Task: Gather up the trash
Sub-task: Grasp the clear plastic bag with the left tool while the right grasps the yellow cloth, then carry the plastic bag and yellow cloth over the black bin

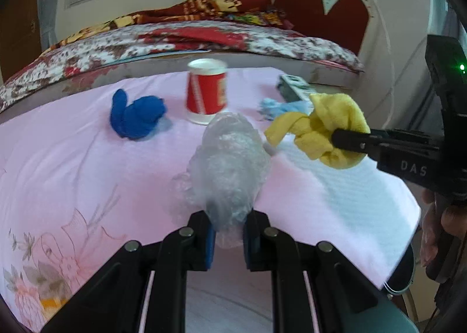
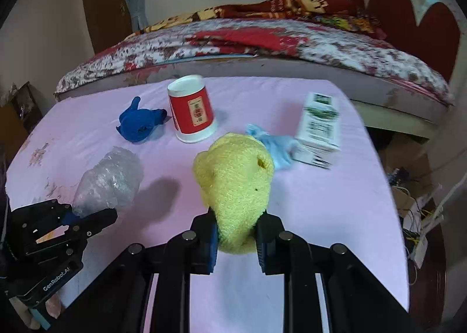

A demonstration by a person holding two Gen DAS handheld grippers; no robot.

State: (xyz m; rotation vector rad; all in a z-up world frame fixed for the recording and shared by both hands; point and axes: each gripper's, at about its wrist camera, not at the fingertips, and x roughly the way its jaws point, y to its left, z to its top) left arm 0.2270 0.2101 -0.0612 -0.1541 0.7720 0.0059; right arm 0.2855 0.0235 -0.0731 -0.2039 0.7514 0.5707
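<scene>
My left gripper (image 1: 229, 233) is shut on a wad of clear bubble wrap (image 1: 230, 163), lifted a little off the pink table (image 1: 73, 157). The same wad (image 2: 108, 181) and left gripper (image 2: 87, 220) show at the lower left of the right wrist view. My right gripper (image 2: 236, 241) is shut on a crumpled yellow cloth (image 2: 236, 184), which also appears at the right of the left wrist view (image 1: 324, 125). On the table lie a dark blue cloth (image 2: 140, 124), a red and white cup (image 2: 192, 109) upside down, a light blue crumpled piece (image 2: 274, 147) and a white and green carton (image 2: 319, 128).
A bed (image 2: 262, 41) with a floral quilt runs along the table's far edge, with a red heart-shaped headboard (image 2: 414, 20) at the right. Cables and clutter (image 2: 417, 216) lie on the floor beyond the table's right edge. A person's hand (image 1: 443, 225) holds the right gripper's handle.
</scene>
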